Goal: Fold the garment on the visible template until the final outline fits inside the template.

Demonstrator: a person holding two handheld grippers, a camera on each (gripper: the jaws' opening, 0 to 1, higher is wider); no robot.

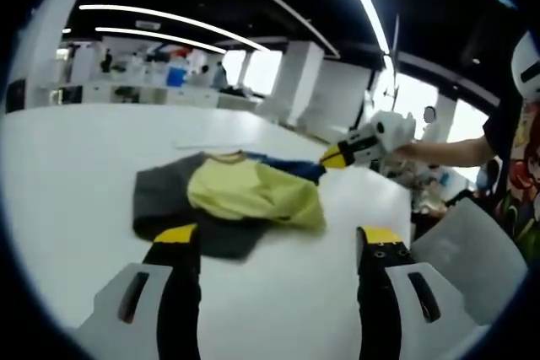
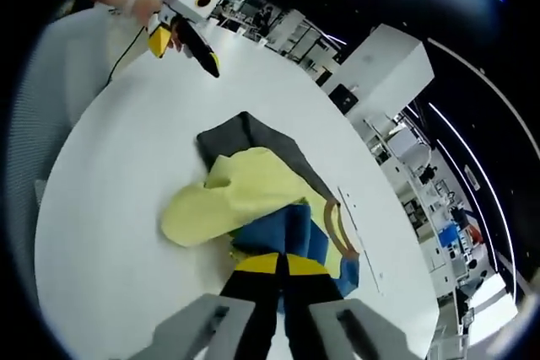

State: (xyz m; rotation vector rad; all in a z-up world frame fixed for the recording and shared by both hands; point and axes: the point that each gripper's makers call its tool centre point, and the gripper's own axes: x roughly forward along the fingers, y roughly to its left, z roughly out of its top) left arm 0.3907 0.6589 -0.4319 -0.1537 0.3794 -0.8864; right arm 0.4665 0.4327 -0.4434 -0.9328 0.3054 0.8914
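Observation:
A crumpled garment [image 1: 240, 196], yellow with grey and blue parts, lies in the middle of the white table [image 1: 76, 174]. In the left gripper view my left gripper [image 1: 277, 235] stands open just short of the garment's near edge, with nothing between its jaws. My right gripper [image 1: 337, 156] comes in from the right, its tip at the blue part. In the right gripper view the garment [image 2: 245, 187] lies ahead and my right gripper [image 2: 283, 265] is shut on its blue fabric [image 2: 283, 238]. The left gripper [image 2: 184, 52] hovers open beyond the garment. Thin line marks [image 2: 350, 208] run beside the collar.
A grey chair back [image 1: 468, 250] stands at the table's near right edge, and it is also seen as the grey chair back [image 2: 59, 82]. A person's arm [image 1: 447, 153] reaches in from the right. Desks and white pillars [image 1: 287, 82] lie beyond the table.

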